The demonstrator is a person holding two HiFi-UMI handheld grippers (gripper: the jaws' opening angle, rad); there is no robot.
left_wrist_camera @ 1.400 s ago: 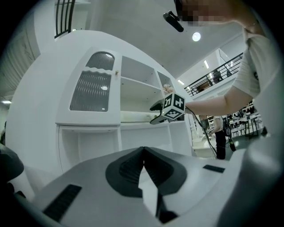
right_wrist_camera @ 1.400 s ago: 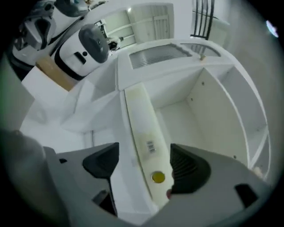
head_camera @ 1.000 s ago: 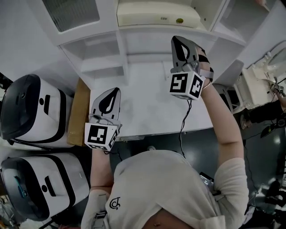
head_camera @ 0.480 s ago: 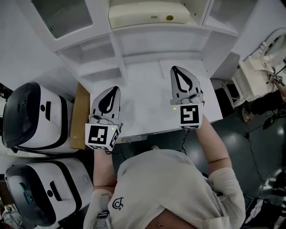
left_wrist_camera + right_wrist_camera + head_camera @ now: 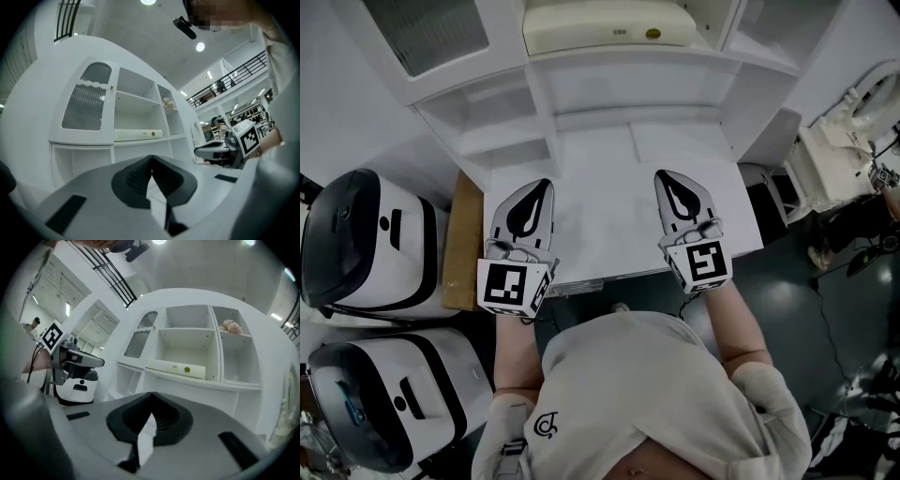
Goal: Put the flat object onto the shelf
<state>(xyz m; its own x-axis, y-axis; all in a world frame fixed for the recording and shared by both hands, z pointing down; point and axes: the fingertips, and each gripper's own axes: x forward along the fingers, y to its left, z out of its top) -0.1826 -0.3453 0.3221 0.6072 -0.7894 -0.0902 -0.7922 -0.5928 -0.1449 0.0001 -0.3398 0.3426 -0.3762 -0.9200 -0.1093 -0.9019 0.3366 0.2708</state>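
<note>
Both forearms reach forward from the body, side by side and well apart, over the white tabletop (image 5: pixel 600 234). The left hand-held grey gripper (image 5: pixel 542 186) and the right hand-held grey gripper (image 5: pixel 665 175) both point to 12 o'clock, toward the white shelf unit (image 5: pixel 546 103). Each has its marker cube at the rear, near the wrist. The right one is angled slightly toward 11 o'clock.

Left gripper view: the jaws are together at the tips, with nothing between them. Right gripper view: the jaws are also pressed together and empty. Each gripper is visible in the other's view, off to the side.

Counts:
- Grippers: two.
- Flat cream-coloured rectangular object (image 5: pixel 605 23): one. It lies flat on a shelf board in the unit's centre compartment, at 12 o'clock from the grippers and well apart from both. It also appears in the left gripper view (image 5: pixel 138 135) and the right gripper view (image 5: pixel 176 367), above the jaw tips.
- White-and-black rounded machines: two, left of the table. One sits at 9 o'clock (image 5: pixel 366 244), the other at about 8 o'clock (image 5: pixel 384 403).
- Brown flat board (image 5: pixel 464 239): one, at 9 o'clock just beside the left gripper, between the table edge and the upper machine.
- Small pinkish item (image 5: pixel 229 326): one, on an upper right shelf. It is too small to identify.
</note>
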